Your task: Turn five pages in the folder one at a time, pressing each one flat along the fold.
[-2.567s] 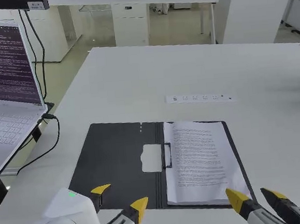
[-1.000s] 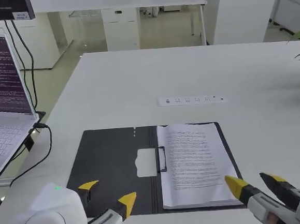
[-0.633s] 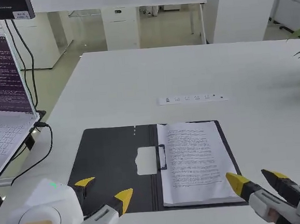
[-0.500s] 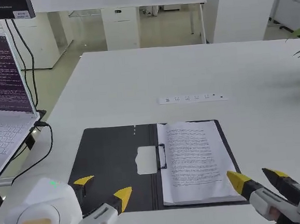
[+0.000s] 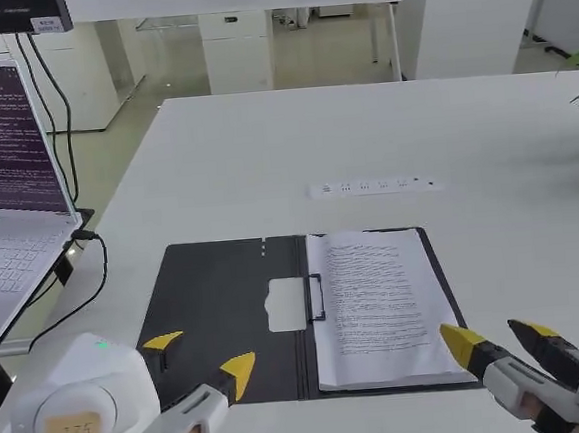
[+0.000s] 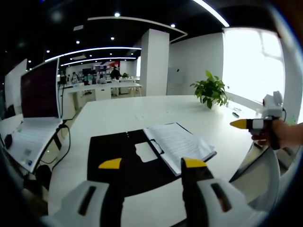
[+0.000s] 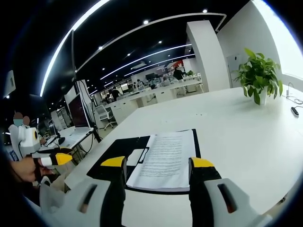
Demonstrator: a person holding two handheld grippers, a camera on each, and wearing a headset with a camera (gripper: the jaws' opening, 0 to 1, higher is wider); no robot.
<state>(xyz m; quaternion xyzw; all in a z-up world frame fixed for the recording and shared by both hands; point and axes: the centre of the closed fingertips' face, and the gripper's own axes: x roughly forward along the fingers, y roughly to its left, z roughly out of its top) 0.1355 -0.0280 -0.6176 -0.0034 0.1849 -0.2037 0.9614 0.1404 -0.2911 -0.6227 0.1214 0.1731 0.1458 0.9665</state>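
While empty, fingers (image 5: 238,366) wide, left gripper (image 5: 201,352) and right gripper (image 5: 497,339) near folder (image 5: 227,312); whole plant (image 7: 258,75) in gripper views.

power strip (image 5: 371,186): flat on white table (image 5: 263,138) | laptop (image 5: 11,188): open, screen lit, well left of strip | black cable (image 5: 92,282): loops down from laptop's corner, left of strip | potted plant (image 7: 258,75): upright, far right of strip | white cabinet (image 5: 238,50): beyond strip, past table's far edge

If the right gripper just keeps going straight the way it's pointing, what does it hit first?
Likely the near edge of the paper stack in the open folder: the open jaws of the right gripper frame those pages dead ahead. Its height above the table is unclear, so it might pass over them.
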